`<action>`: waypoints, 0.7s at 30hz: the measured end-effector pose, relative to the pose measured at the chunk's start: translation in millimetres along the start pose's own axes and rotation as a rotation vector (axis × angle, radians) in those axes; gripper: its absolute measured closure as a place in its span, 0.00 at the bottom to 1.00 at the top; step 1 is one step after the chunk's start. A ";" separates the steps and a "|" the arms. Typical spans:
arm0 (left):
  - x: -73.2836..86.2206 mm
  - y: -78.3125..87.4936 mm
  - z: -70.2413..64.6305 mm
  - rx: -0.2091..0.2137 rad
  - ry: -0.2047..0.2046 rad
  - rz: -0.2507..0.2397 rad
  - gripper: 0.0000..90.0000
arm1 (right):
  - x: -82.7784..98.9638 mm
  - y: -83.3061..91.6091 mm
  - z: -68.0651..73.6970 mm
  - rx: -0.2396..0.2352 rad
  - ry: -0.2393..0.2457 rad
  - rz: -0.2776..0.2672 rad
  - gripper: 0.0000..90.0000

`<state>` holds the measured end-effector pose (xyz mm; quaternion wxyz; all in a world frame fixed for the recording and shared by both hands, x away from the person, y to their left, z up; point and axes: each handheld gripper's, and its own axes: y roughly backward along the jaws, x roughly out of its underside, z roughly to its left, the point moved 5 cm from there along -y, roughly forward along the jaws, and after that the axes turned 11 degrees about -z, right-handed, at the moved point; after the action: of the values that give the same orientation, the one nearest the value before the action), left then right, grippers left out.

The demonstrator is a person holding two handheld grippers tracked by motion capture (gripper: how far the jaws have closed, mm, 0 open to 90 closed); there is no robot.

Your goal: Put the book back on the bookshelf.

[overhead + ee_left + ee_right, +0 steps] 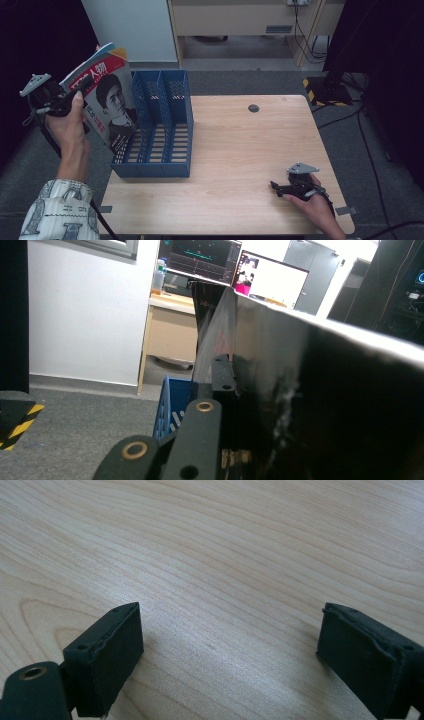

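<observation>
A magazine (107, 100) with a red title band and a portrait on its cover is held up off the table's left edge, beside the blue three-slot file rack (160, 125). My left gripper (86, 85) is shut on the magazine's upper left part. In the left gripper view the magazine's glossy dark page (325, 390) rises along the jaw, my left gripper (230, 372) clamps it, and the rack's blue corner (170, 400) sits below. My right gripper (274, 186) rests low over the wooden table (240, 150) at the front right. Nothing lies between the open right gripper (230, 645) and the wood beneath.
The rack's slots hold nothing. A dark round grommet (253, 108) sits near the table's far edge. Behind stand a white cabinet (135, 27) and a desk. Cables and a yellow-black striped base (312, 90) lie on the floor at the right.
</observation>
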<state>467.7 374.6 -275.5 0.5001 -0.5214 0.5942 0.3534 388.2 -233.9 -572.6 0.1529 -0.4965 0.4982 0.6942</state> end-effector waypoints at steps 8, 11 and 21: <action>11.5 3.0 2.9 0.015 0.021 -0.025 0.96 | 0.0 0.0 0.0 0.001 0.000 0.000 0.13; 14.6 4.3 3.5 0.016 0.015 -0.028 0.96 | 0.0 -0.1 0.0 0.002 0.000 -0.001 0.13; 23.1 13.4 2.0 0.026 -0.007 -0.039 0.96 | 0.0 0.0 0.0 0.001 0.000 0.000 0.13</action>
<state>456.2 373.1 -299.6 0.5158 -0.5253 0.5866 0.3376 388.2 -233.9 -572.6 0.1530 -0.4964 0.4985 0.6941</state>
